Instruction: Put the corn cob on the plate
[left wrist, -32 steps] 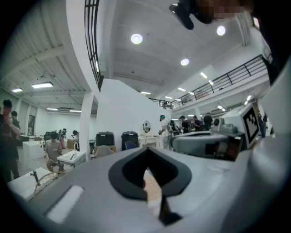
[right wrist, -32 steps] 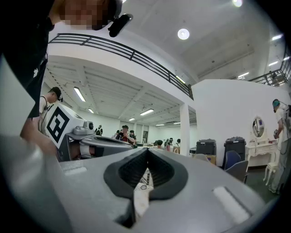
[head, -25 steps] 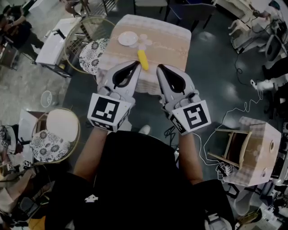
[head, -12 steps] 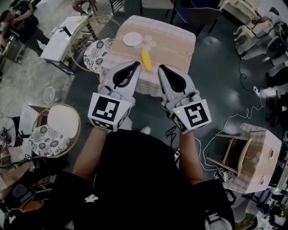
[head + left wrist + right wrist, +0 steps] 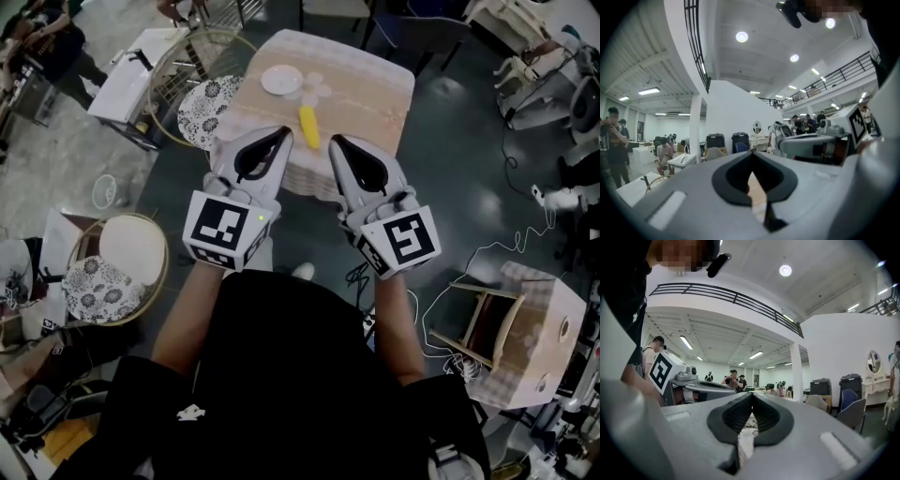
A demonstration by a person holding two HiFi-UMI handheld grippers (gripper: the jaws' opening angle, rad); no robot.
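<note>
A yellow corn cob (image 5: 308, 127) lies on its side near the middle of a small square table (image 5: 370, 89), its length running away from the person. A small white plate (image 5: 281, 81) sits empty beyond it and a little to the left, near but apart from the cob. The table wears a beige cloth with pale lace trim.

Closer to the person, the left gripper (image 5: 280, 133) and right gripper (image 5: 335, 141) are held level side by side. Both have their jaws closed tip to tip with nothing between them, and neither touches the cob.

The step in hand appears to be the reach. To do it well, one gripper should probably open its jaws before coming down. It should then close across the cob's middle, square to its length, since a round cob may roll or slip, and set it down well inside the plate's rim.

Around the table is a dark grey floor. To the left stand round wicker chairs with floral cushions (image 5: 202, 111) and a white bench (image 5: 124, 86). To the right are a loose white cable (image 5: 469, 267) and a lace-covered wooden stool (image 5: 530, 314).
</note>
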